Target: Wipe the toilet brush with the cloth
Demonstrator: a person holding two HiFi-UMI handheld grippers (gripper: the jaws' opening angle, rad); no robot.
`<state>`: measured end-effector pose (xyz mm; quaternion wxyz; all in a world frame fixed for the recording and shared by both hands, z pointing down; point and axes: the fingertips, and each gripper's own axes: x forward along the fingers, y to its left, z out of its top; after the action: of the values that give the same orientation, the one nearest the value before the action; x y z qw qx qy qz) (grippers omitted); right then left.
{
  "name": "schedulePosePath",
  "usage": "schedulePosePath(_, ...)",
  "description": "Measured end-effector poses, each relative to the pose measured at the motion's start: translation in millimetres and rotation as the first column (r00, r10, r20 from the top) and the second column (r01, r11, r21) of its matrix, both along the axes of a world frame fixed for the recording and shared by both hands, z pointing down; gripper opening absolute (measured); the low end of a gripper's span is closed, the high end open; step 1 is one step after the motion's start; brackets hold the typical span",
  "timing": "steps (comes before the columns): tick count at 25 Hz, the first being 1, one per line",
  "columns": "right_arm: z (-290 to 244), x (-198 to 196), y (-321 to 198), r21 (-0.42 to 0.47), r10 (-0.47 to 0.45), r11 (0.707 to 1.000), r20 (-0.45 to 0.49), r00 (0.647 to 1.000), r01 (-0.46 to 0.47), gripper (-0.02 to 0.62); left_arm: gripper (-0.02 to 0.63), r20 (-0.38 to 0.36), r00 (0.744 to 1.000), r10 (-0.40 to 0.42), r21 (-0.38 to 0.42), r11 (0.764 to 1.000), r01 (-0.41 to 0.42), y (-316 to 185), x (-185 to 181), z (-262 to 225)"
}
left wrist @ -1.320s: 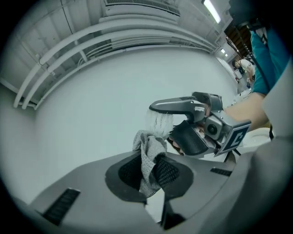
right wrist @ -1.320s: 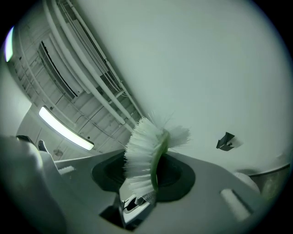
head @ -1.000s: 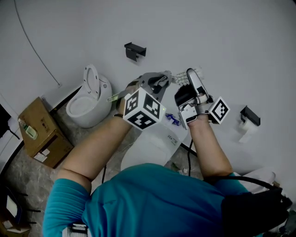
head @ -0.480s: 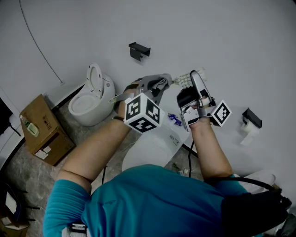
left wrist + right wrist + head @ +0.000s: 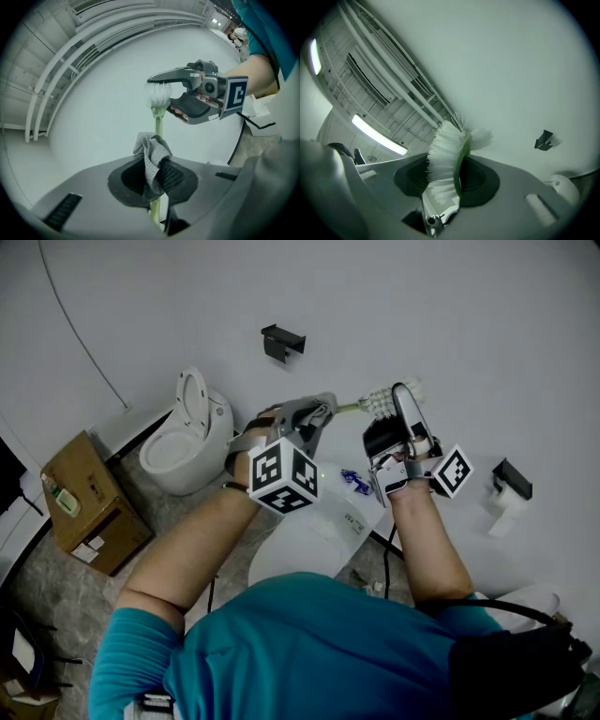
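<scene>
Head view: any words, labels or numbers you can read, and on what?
No text is legible.
Cardboard box labels: too small to read.
White label at mid-frame: print too small.
Marker cubes: black-and-white patterns only, no words.

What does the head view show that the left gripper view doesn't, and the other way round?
Only the head view: the white toilet, a cardboard box on the floor, and the left gripper seen from outside. Only the left gripper view: a clear look at the grey cloth pinched between its jaws around the green handle, plus ceiling pipes. Both: the toilet brush, its bristle head clamped in the right gripper.
</scene>
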<state>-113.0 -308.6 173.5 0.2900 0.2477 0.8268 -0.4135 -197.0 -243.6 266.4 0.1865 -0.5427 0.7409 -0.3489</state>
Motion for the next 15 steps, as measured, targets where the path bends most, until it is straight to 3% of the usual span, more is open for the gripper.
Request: schedulePosePath(15,-3.0,2.9,-1.9,-0.011,0.001,1.0,0.04,0.999,-0.001,0.149,0.038,0.037,0.998,-0.058,-0.023,0.998,0.059,15.9,-18.6,19.8)
